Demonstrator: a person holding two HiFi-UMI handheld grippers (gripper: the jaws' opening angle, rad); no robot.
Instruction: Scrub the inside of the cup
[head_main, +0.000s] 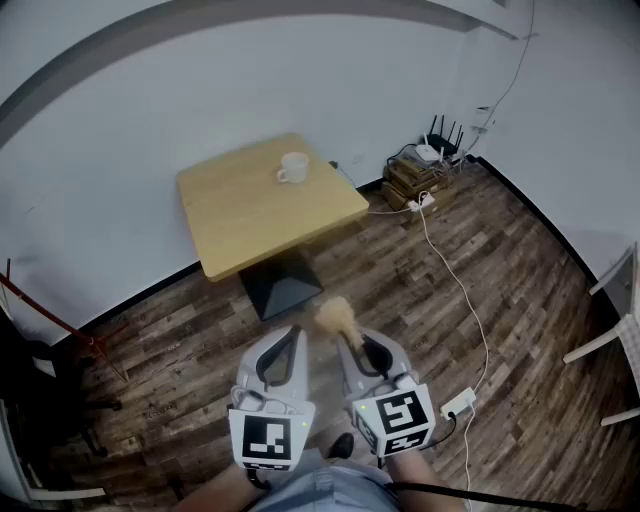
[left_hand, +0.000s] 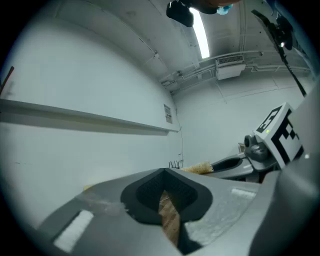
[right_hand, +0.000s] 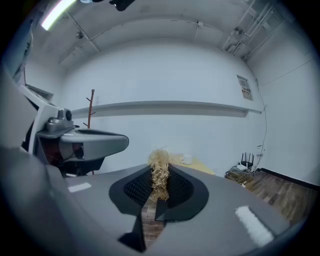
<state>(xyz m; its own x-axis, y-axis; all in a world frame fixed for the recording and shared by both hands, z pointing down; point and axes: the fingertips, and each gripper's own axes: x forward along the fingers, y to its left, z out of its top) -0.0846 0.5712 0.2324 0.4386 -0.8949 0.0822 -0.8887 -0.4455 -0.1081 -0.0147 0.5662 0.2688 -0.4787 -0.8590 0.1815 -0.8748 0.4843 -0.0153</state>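
Note:
A white cup (head_main: 293, 168) stands near the far right edge of a small wooden table (head_main: 240, 215), well ahead of both grippers; it also shows small in the right gripper view as the cup (right_hand: 187, 159). My right gripper (head_main: 343, 322) is shut on a tuft of straw-coloured scrub fibre (head_main: 335, 314), which sticks up between its pads as the fibre tuft (right_hand: 160, 175). My left gripper (head_main: 293, 333) is held beside it, jaws shut with nothing between them. In the left gripper view the left gripper (left_hand: 165, 190) shows only floor through its narrow slit.
The table stands on a black pedestal base (head_main: 280, 285) over a wood-plank floor. A router and a stack of boxes (head_main: 425, 170) sit by the right wall, with a white cable (head_main: 455, 285) trailing to a power strip (head_main: 460, 403). White chair legs (head_main: 610, 340) are at right.

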